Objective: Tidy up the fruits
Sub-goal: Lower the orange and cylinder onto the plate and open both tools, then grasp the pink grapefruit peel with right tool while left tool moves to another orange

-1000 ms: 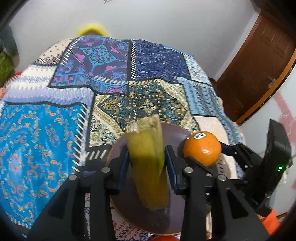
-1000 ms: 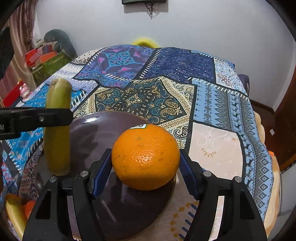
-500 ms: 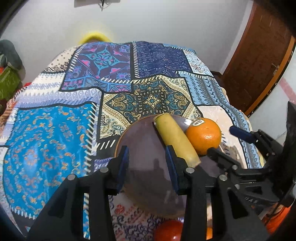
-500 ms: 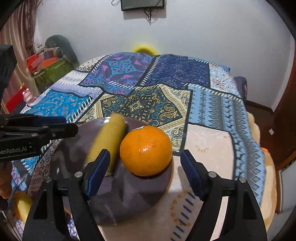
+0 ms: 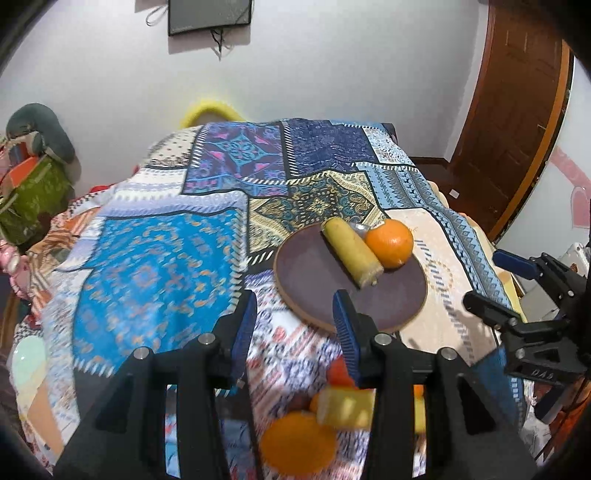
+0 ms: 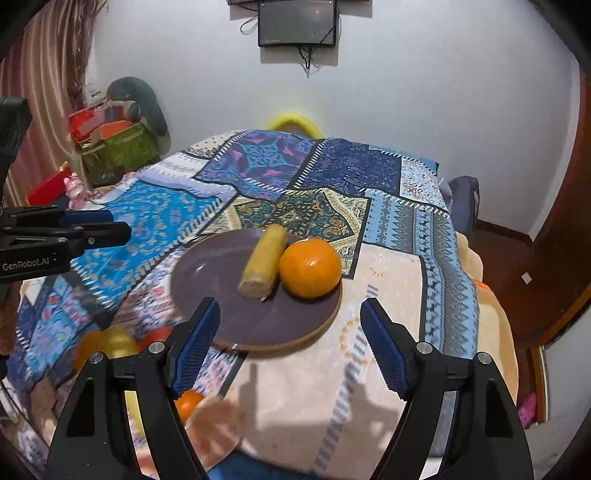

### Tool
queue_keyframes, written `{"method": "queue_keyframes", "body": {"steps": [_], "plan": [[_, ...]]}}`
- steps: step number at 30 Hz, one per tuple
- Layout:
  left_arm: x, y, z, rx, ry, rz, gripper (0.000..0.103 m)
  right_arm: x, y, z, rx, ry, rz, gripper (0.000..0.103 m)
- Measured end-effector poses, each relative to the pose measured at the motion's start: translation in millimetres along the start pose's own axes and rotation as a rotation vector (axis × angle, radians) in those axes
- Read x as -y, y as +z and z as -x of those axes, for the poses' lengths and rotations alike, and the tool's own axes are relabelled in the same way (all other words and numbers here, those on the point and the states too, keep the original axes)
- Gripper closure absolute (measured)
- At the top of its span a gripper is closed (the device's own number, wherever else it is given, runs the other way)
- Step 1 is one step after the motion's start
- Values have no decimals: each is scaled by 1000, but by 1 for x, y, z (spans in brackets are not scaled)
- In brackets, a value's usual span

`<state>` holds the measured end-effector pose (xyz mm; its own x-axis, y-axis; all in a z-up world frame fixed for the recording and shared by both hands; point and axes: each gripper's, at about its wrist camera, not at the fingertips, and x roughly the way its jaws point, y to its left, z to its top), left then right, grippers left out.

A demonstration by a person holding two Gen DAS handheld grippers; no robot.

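Observation:
A dark round plate (image 5: 314,273) (image 6: 207,273) lies on the patterned cloth. On it a yellow banana piece (image 5: 351,254) (image 6: 264,262) rests against an orange (image 5: 391,242) (image 6: 309,267). My left gripper (image 5: 295,319) is open and empty, raised back from the plate's near edge. My right gripper (image 6: 290,332) is open and empty, pulled back from the orange; it also shows in the left wrist view (image 5: 491,284). Blurred loose fruit, orange and yellow pieces (image 5: 317,421) (image 6: 110,343), lies below the grippers near the front.
The patterned cloth (image 5: 155,258) (image 6: 388,229) covers a raised surface that drops off at the right. A green box with clutter (image 6: 118,147) stands at the far left. A wooden door (image 5: 517,110) is at the right. A screen (image 6: 297,22) hangs on the wall.
Both grippers opened, leaving the banana piece and the orange on the plate, then drew back and up. The loose fruit at the front came into view.

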<state>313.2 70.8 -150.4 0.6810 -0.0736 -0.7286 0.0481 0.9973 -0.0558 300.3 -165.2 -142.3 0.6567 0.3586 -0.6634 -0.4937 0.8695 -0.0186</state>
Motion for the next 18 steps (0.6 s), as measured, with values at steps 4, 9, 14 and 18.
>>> {"method": "queue_keyframes", "body": {"steps": [4,9,14,18], "plan": [[-9,-21,22,4,-1,19,58,-8,-11,20,8,1,-13,26],[-18,-46,40,-12,19,9,55,-19,-26,37,4,3,-34,23],[-24,-70,52,-23,42,5,44,-33,-42,41,-26,21,-39,20],[-27,-87,55,-47,36,16,40,-50,-55,35,-62,38,-25,20]]}}
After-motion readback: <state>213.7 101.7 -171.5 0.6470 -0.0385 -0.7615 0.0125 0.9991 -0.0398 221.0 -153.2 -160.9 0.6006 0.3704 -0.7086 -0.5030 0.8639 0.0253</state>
